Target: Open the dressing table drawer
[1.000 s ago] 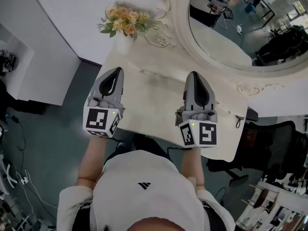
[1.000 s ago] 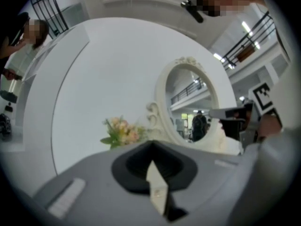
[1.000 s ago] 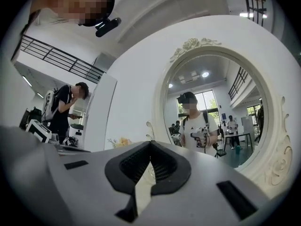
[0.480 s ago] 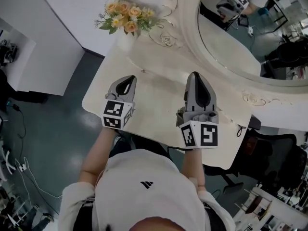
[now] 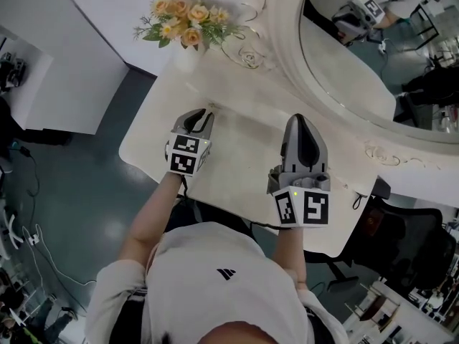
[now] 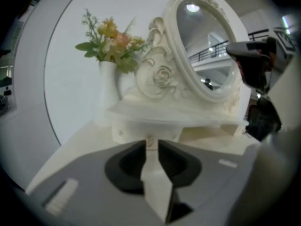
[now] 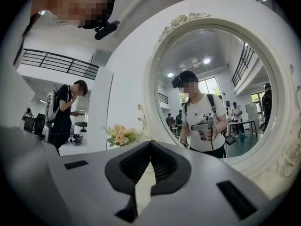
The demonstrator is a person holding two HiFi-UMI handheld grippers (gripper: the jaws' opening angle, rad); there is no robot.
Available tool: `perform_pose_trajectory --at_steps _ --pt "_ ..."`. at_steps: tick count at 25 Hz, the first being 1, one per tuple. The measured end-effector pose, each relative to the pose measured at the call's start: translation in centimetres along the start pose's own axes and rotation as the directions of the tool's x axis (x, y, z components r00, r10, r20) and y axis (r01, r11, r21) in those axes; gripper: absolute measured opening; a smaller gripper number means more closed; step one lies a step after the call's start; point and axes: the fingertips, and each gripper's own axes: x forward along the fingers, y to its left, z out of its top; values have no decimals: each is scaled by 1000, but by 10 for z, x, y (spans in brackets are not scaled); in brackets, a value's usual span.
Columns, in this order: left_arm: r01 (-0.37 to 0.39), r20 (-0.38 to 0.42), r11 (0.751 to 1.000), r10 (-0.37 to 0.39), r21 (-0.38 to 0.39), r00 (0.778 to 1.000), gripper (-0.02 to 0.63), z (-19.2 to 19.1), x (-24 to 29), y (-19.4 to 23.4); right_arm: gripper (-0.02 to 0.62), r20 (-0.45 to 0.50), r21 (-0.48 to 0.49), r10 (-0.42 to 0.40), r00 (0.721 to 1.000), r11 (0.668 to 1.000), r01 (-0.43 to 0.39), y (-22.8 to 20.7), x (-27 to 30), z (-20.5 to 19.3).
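A white dressing table [image 5: 237, 160] carries an oval mirror [image 5: 373, 56] on a raised base. A small drawer [image 6: 134, 130] sits in that base, with a little metal handle [image 6: 150, 140]. My left gripper [image 6: 150, 144] is low over the tabletop and points at the drawer. Its jaws are opening, with a narrow gap in which the handle shows just beyond the tips; the pads do not press on it. From the head view the left gripper [image 5: 204, 115] is close to the handle [image 5: 213, 107]. My right gripper [image 5: 300, 122] hovers over the tabletop facing the mirror, shut and empty.
A white vase of orange and yellow flowers [image 5: 185, 21] stands at the table's back left corner, left of the drawer [image 6: 109, 41]. The mirror's carved frame [image 7: 155, 69] rises right behind the drawer. A dark chair [image 5: 401, 242] is at the right of the table.
My left gripper has sunk towards the tabletop, tipped downward and moved in towards the drawer. The right gripper has shifted a little lower over the table.
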Motion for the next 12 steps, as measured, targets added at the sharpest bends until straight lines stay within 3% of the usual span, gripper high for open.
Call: perform_pose_trajectory --at_steps 12 --pt "-12 -55 999 10 -31 998 163 -9 38 7 2 -31 -4 -35 999 999 35 -26 -5 -11"
